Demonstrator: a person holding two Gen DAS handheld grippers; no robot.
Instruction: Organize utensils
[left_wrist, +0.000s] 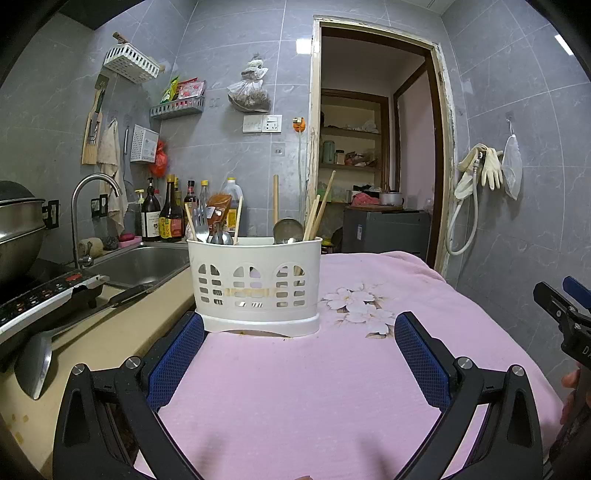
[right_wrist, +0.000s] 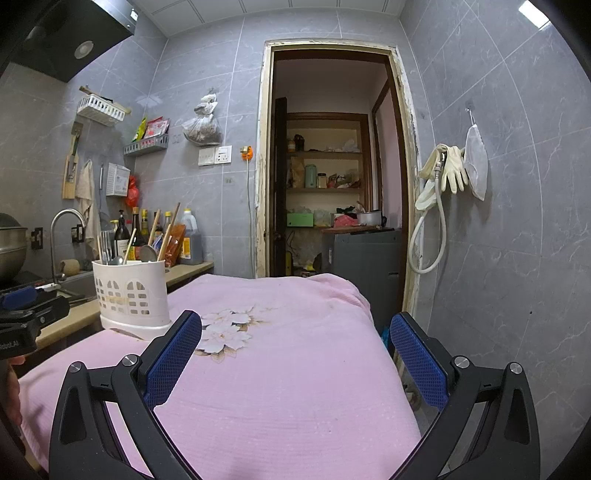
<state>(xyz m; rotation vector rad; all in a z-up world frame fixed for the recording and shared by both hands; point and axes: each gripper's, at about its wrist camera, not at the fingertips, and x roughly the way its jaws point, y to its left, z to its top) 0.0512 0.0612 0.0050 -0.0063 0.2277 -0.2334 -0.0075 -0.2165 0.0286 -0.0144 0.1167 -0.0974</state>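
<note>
A white slotted utensil holder (left_wrist: 255, 288) stands at the left edge of a pink cloth-covered table (left_wrist: 295, 387). It holds chopsticks (left_wrist: 319, 212), a fork (left_wrist: 201, 225), spoons (left_wrist: 221, 238) and a metal ladle (left_wrist: 287, 229). My left gripper (left_wrist: 299, 328) is open and empty, just in front of the holder. My right gripper (right_wrist: 295, 332) is open and empty over the pink cloth, with the holder (right_wrist: 131, 295) to its left. The right gripper also shows at the right edge of the left wrist view (left_wrist: 565, 310).
A steel sink (left_wrist: 144, 266) with a tap (left_wrist: 92, 206) and sauce bottles (left_wrist: 170, 218) lies left of the table. An induction cooker (left_wrist: 44, 295) and a spatula (left_wrist: 35, 362) sit on the counter. A doorway (right_wrist: 332, 177) and a grey appliance (right_wrist: 362, 251) stand behind.
</note>
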